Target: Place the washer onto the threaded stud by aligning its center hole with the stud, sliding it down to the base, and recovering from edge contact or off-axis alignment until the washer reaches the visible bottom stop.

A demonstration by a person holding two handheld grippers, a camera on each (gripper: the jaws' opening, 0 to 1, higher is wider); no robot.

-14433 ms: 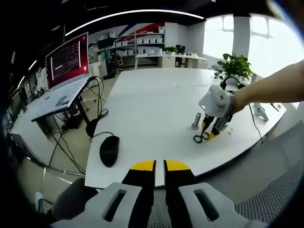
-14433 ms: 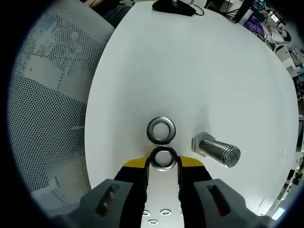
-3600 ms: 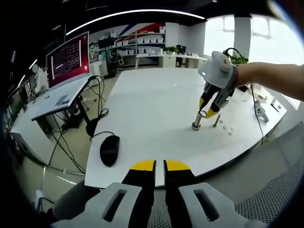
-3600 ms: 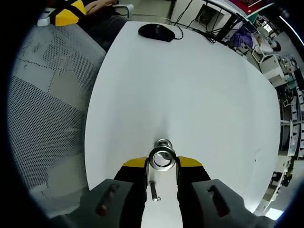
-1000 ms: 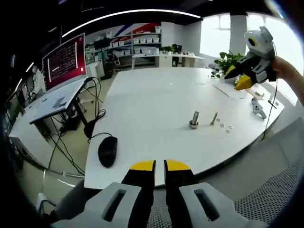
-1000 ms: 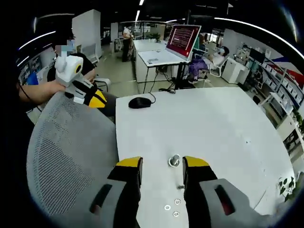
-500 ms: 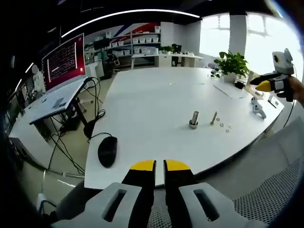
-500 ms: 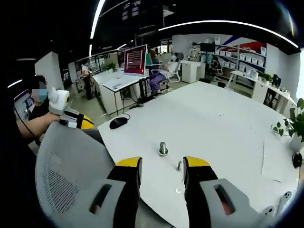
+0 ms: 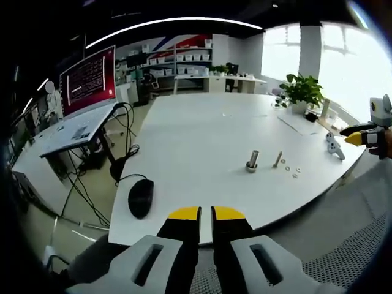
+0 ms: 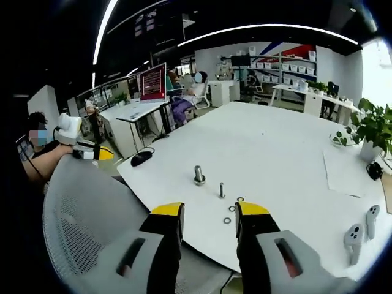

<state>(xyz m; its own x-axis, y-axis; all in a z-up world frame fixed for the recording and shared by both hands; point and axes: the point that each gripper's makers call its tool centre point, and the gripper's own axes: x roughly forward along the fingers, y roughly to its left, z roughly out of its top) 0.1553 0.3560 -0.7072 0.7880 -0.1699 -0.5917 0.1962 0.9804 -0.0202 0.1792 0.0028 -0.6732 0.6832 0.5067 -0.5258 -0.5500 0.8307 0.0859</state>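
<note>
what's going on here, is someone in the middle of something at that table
A person holds a two-jaw gripper in each hand, both held back from the white table. The left gripper is shut and empty near the table's edge; the right gripper is open and empty. On the table a threaded stud stands upright with a washer at its base, a smaller bolt and loose washers beside it.

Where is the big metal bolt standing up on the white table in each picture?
Left gripper view: the upright bolt stands right of centre on the white table, with a thinner bolt just to its right.
Right gripper view: it stands near the middle, above the open jaws, thinner bolt to its right.
Shared landmark: the black computer mouse at the table's edge.
</note>
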